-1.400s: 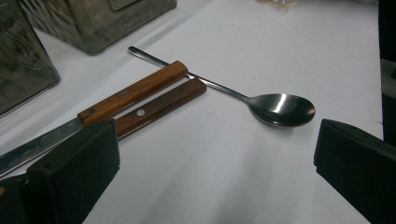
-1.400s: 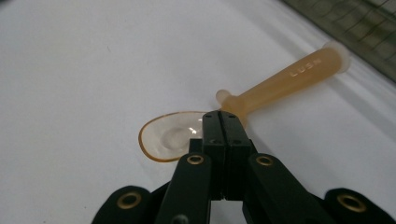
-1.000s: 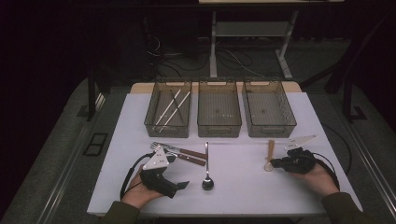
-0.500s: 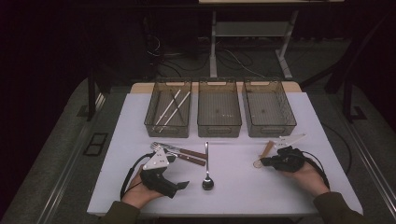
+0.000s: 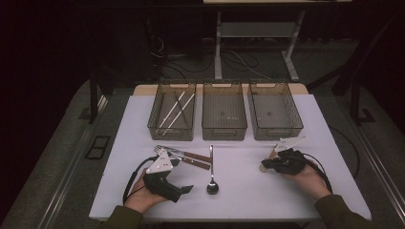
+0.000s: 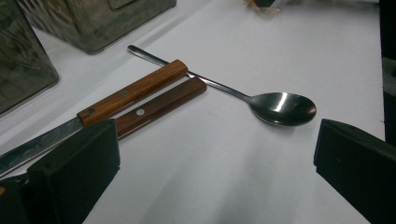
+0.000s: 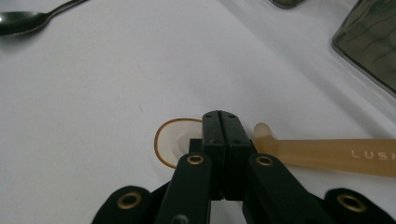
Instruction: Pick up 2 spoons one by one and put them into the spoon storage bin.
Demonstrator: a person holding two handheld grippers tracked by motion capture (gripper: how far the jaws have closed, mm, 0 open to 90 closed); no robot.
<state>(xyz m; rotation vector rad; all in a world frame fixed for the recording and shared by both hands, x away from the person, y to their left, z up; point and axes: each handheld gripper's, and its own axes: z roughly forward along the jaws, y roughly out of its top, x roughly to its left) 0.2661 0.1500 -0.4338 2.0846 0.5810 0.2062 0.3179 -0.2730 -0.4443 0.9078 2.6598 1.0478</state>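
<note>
The right gripper (image 7: 222, 122) has its jaws pressed together on a pale amber plastic spoon (image 7: 327, 155), near the neck where the bowl meets the handle. The bowl lies at nine o'clock of the jaws and the handle runs to three o'clock, flat on the white bench (image 5: 239, 191). I judge the step is picking up this spoon to sort it. The next move calls for a lift and a carry toward twelve o'clock, to the right tray (image 5: 274, 110).

The left gripper (image 6: 210, 172) rests with jaws wide apart; a metal spoon (image 6: 280, 107) and two wooden-handled utensils (image 6: 140, 95) lie beyond it.
</note>
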